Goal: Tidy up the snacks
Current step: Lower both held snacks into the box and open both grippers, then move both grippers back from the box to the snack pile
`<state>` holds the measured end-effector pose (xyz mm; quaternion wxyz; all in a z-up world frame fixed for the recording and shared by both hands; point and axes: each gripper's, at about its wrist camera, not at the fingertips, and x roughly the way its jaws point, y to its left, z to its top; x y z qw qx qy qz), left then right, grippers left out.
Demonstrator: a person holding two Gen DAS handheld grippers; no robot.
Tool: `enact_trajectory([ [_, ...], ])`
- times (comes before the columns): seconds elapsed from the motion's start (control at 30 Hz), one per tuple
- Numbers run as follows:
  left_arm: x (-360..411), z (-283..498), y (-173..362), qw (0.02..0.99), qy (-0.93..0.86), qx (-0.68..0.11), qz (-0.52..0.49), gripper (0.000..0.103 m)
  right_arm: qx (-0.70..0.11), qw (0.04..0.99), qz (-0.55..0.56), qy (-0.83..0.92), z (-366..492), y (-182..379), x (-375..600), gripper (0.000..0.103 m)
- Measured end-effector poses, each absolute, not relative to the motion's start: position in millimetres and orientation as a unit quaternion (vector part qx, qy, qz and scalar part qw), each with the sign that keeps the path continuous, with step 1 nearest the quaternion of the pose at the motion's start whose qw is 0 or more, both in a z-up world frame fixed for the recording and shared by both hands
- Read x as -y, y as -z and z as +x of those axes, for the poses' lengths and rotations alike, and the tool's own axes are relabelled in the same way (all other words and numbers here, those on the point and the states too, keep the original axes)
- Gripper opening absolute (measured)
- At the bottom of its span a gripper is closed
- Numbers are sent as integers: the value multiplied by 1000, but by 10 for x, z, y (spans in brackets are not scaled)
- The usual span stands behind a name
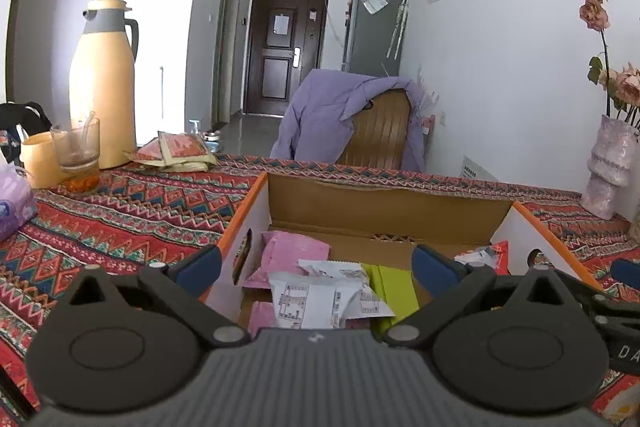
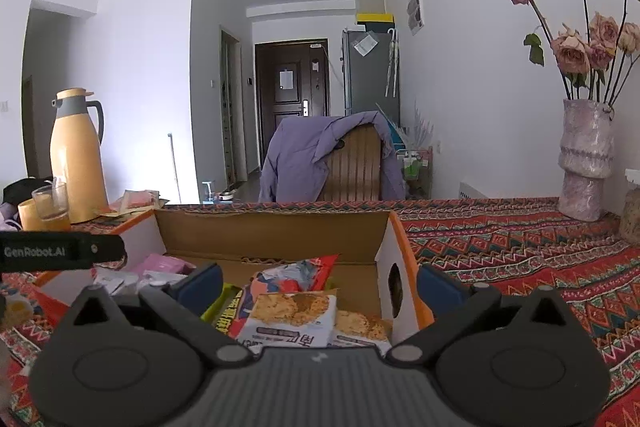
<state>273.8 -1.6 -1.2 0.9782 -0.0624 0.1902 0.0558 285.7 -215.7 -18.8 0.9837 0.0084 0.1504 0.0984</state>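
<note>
An open cardboard box (image 1: 384, 203) with orange rims stands on the patterned tablecloth. Inside lie pink packets (image 1: 296, 251), a white printed packet (image 1: 320, 299) and a green packet (image 1: 394, 283). My left gripper (image 1: 316, 263) is open over the box's left part, its left finger outside the left wall, nothing between the pads. In the right wrist view the box (image 2: 272, 227) holds cracker packs (image 2: 292, 319) and a red bag (image 2: 304, 271). My right gripper (image 2: 322, 283) is open above them, straddling the box's right wall (image 2: 394, 283). The left gripper's body (image 2: 60, 251) shows at left.
A yellow thermos (image 1: 102, 87), a glass cup (image 1: 78, 155) and a yellow cup (image 1: 38, 163) stand at the far left, with several loose packets (image 1: 176, 151) beside them. A vase of dried roses (image 2: 584, 163) stands at the right. A chair with a purple jacket (image 1: 344, 115) is behind the table.
</note>
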Motion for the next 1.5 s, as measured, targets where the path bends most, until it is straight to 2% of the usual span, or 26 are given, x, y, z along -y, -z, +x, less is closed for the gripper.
enact_trajectory([
  [0.5, -2, 2111, -475, 980, -50, -184, -64, 103, -137, 981, -20, -138, 2074, -248, 2074, 103],
  [0.93, -198, 1433, -62, 968, -30, -247, -45, 103, -221, 963, -27, -150, 1455, 182, 2033, 103],
  [1.33, -263, 1045, 282, 956, 0, -291, -47, 103, -291, 945, -26, -148, 1328, 463, 1840, 103],
  [1.4, -241, 1018, 291, 956, 5, -291, -43, 103, -298, 943, -22, -143, 1342, 496, 1780, 101],
  [1.5, -213, 994, 303, 956, 11, -291, -40, 103, -310, 942, -27, -128, 1384, 544, 1704, 91],
])
